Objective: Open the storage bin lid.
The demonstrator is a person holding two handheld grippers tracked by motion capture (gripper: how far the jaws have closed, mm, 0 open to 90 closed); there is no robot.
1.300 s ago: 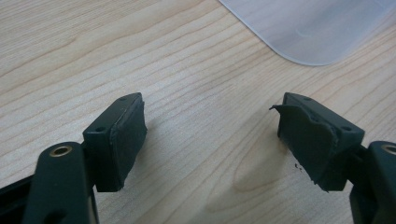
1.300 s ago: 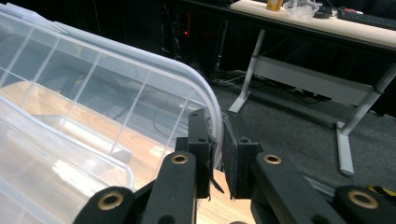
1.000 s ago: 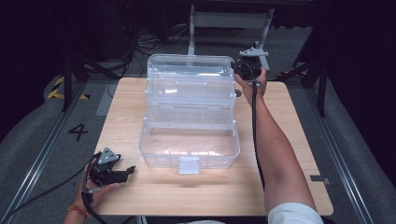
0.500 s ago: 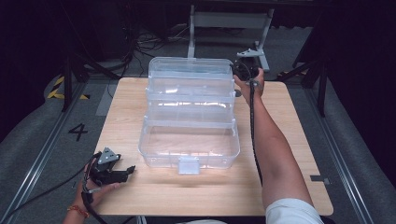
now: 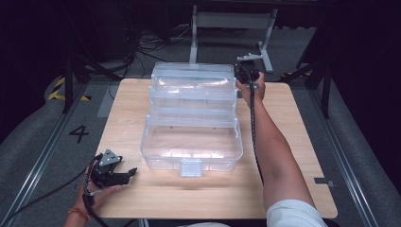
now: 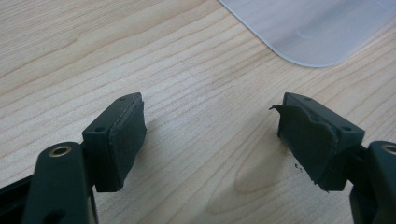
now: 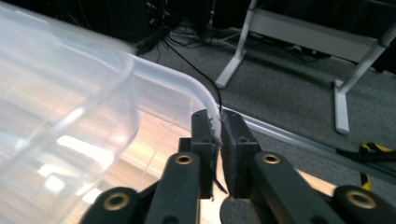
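The right tongs point(image 7: 218, 140) are clamped on the raised lid rim point(image 7: 205, 100) of the clear tiered storage box point(image 5: 191, 118) for lid control, while the left tongs point(image 6: 210, 140) are rested open on the counter point(image 5: 293, 142), clear of the box.

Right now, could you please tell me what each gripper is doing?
Left gripper: open, holding nothing, above the wooden table.
Right gripper: shut on the rim of the clear plastic lid; its jaws have just been closing.
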